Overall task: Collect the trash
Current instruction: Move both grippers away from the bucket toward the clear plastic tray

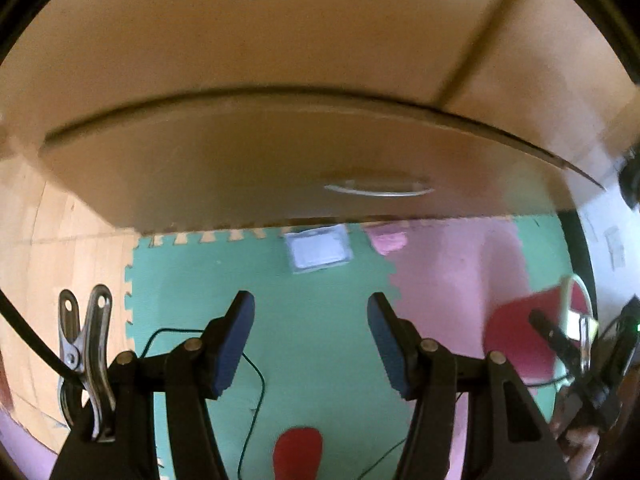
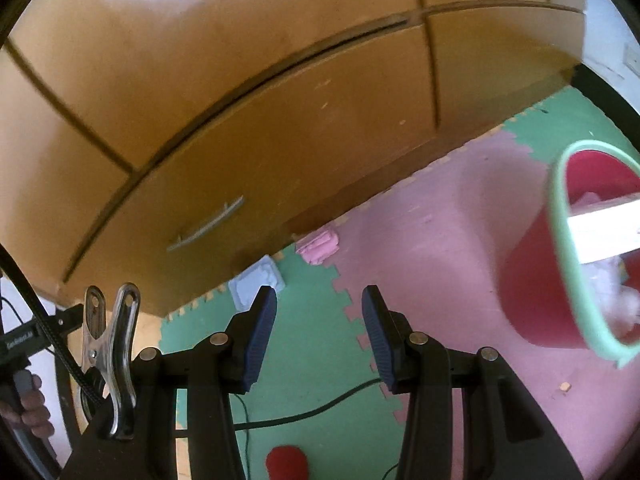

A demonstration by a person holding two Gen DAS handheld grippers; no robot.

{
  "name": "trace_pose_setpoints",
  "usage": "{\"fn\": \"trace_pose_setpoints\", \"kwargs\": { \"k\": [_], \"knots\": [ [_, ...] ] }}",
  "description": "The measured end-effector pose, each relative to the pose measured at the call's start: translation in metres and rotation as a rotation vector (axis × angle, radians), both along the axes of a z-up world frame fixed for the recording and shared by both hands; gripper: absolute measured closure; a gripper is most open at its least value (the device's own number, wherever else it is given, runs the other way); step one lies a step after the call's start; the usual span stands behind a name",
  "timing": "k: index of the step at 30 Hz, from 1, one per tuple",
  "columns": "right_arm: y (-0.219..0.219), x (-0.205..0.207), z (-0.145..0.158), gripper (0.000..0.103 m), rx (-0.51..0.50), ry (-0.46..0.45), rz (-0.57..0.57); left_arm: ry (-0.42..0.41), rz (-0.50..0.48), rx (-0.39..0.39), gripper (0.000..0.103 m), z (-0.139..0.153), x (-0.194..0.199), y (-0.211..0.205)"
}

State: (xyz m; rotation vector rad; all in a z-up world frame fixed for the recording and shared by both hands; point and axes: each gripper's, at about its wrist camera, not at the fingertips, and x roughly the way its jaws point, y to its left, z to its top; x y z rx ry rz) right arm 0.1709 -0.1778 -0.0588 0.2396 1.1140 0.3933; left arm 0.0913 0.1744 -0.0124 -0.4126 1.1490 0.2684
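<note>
Clearly both my tools, left tool [image 1: 311, 340] and right tool [image 2: 319, 336], hang spread and empty, aimed at the wrappers [image 2: 258, 284] by the cabinet [image 2: 280, 120], bin [image 2: 560, 264] near.

Home room, prob. a play area. Foam puzzle mats [image 2: 312, 320], green and pink, cover the lower frame below me; wood cabinet [image 2: 280, 120] w/ metal handle [image 2: 206, 226] fills the top; red bin [image 2: 560, 260] at right.

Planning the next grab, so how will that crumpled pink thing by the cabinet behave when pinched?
The pink wad looks crumpled and soft, so it probably squashes rather than resists. It seems light. Lying on the foam mat, it likely won't roll.
</note>
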Motion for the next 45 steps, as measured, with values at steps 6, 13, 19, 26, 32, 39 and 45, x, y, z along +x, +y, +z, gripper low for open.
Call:
{"fn": "trace_pose_setpoints", "kwargs": {
  "k": [6, 13, 19, 26, 32, 39, 45],
  "knots": [
    [0.037, -0.002, -0.056, 0.057, -0.014, 0.066, 0.084, 0.009, 0.072, -0.061, 0.042, -0.062, 0.002, 0.031],
    [0.07, 0.012, -0.123, 0.057, -0.007, 0.122, 0.106, -0.001, 0.094, -0.094, 0.042, -0.127, 0.014, 0.047],
    [0.099, 0.032, -0.164, 0.057, -0.01, 0.116, 0.163, 0.018, 0.072, -0.084, 0.042, -0.177, 0.032, 0.038],
    [0.133, 0.052, -0.201, 0.057, -0.033, 0.114, 0.229, 0.028, 0.083, -0.095, 0.042, -0.228, 0.051, 0.04],
    [0.159, 0.065, -0.227, 0.057, -0.037, 0.123, 0.267, 0.012, 0.096, -0.102, 0.042, -0.26, 0.068, 0.045],
    [0.185, 0.08, -0.253, 0.075, -0.068, 0.13, 0.306, 0.048, 0.077, -0.11, 0.045, -0.289, 0.087, 0.042],
    [0.196, 0.089, -0.263, 0.079, -0.084, 0.104, 0.306, 0.047, 0.067, -0.104, 0.06, -0.298, 0.097, 0.039]
  ]
}}
